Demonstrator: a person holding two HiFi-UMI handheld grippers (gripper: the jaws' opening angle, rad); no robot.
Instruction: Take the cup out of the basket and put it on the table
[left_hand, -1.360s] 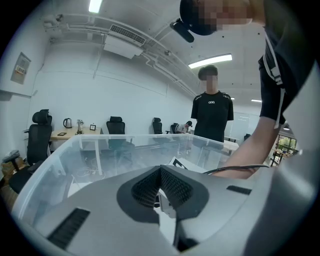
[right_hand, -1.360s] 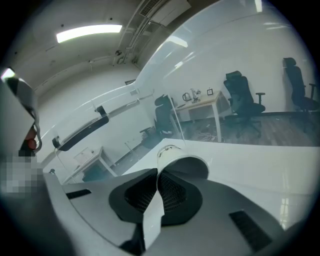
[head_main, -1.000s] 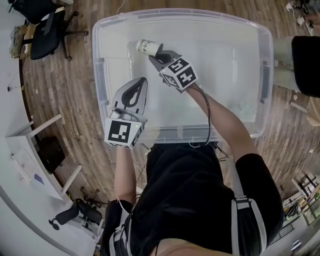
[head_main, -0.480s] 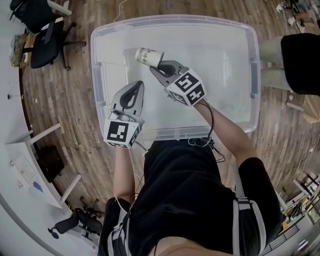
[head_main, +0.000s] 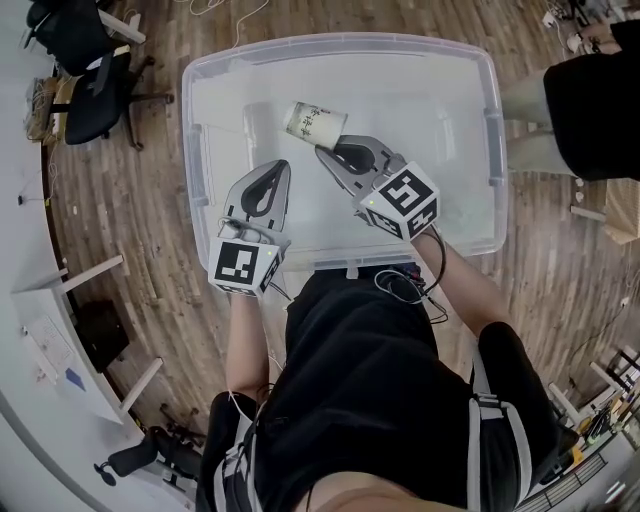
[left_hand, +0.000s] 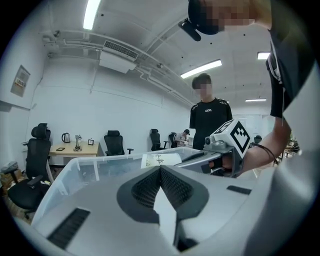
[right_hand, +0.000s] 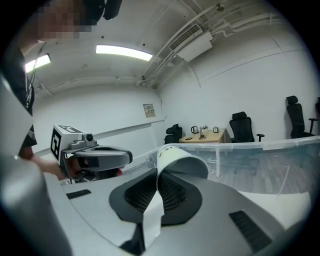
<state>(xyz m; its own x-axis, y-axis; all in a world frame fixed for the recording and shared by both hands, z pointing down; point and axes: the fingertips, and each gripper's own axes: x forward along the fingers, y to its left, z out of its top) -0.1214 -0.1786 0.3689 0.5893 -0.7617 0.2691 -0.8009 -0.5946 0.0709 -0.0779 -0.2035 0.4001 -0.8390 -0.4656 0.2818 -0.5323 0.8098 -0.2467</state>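
Note:
A white paper cup with small print lies tilted on its side over the clear plastic basket. My right gripper is shut on the cup's rim, one jaw inside and one outside. In the right gripper view the cup sticks up from the pinched jaws of that gripper. My left gripper hovers over the basket's near left part, shut with nothing in it. From the left gripper view the cup shows just beyond the jaws, with the right gripper to its right.
The basket stands on a wooden floor. Black office chairs are at the upper left and a white desk at the left. Another person stands by the basket's right side.
My right gripper has drawn back toward me and to the right, carrying the cup up and away from the basket's far left part. The left gripper has hardly moved.

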